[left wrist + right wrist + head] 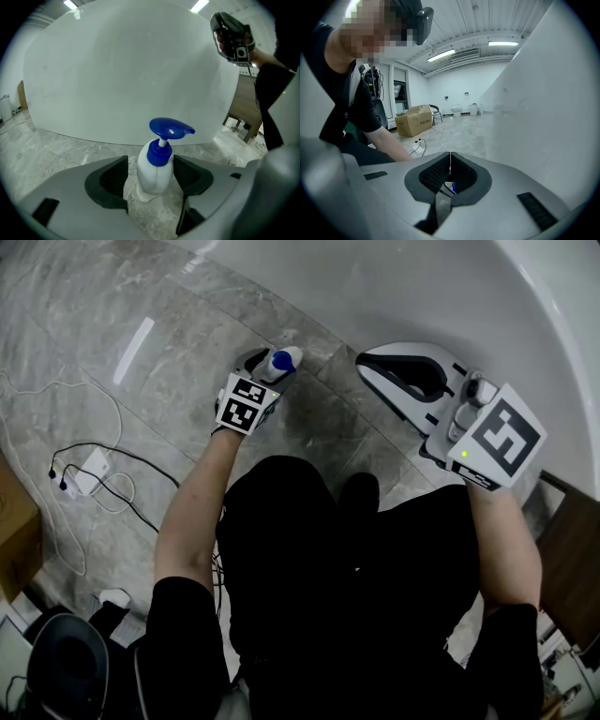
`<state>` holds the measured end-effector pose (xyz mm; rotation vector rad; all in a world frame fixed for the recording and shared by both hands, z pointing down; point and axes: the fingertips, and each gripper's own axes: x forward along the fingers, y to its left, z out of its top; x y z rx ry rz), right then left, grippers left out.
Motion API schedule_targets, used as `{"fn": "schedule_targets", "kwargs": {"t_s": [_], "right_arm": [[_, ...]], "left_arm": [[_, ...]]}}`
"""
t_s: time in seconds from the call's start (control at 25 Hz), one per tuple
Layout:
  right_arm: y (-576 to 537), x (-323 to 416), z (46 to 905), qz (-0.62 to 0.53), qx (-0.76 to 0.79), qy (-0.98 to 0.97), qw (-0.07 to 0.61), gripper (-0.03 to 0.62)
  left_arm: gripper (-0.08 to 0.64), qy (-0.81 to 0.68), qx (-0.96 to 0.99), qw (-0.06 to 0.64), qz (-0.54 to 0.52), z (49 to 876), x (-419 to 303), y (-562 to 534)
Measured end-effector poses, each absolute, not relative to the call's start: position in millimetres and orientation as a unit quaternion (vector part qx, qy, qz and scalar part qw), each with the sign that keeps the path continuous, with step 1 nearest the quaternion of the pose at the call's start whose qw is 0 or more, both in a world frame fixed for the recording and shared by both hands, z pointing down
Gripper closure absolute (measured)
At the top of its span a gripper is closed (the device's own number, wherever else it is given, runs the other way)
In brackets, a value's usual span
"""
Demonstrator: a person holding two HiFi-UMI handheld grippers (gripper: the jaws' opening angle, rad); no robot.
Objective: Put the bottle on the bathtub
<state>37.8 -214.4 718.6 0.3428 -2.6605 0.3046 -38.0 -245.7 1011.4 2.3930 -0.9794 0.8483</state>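
White plastic makes up the rounded body of the bottle (154, 174), which narrows to a deep blue collar, a thin white stem and a broad blue pump head whose spout points to the right in the left gripper view. A faint seam runs down the front of the body. It stands upright on the grey marbled floor tiles (131, 343), close to the foot of the white bathtub (131, 70), whose curved outer wall rises behind it. The left gripper (150, 177) is low over the floor with its jaws spread, one dark ribbed pad on each side of the bottle; a gap shows on the left side, and the right pad sits just beside the collar. The right gripper (450, 165) is held higher, next to the tub wall, well apart from the bottle, with its jaws pressed together on nothing.
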Motion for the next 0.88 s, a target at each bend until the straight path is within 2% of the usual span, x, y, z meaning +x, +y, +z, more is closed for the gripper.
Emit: {"fn": "schedule_targets", "kwargs": {"t_s": [0.48,0.72,0.8,0.88], "right_arm": [[-228,10,723,0.105,0.16,-0.962,0.194,0.563],[-225,17,677,0.032,0.2,-0.96,0.193,0.563],[-214,25,658,0.037,0.198,-0.958,0.206,0.563],[-202,26,637,0.065,0.195,-0.956,0.207,0.563]], "left_arm": [[0.256,-0.354,0.863,0.224,0.282,937,-41,-223],[0.406,-0.384,0.84,0.228,0.307,873,-60,-194],[0.504,-0.385,0.841,0.219,0.309,833,-63,-183],[0.538,-0.39,0.841,0.216,0.306,793,-68,-176]]}}
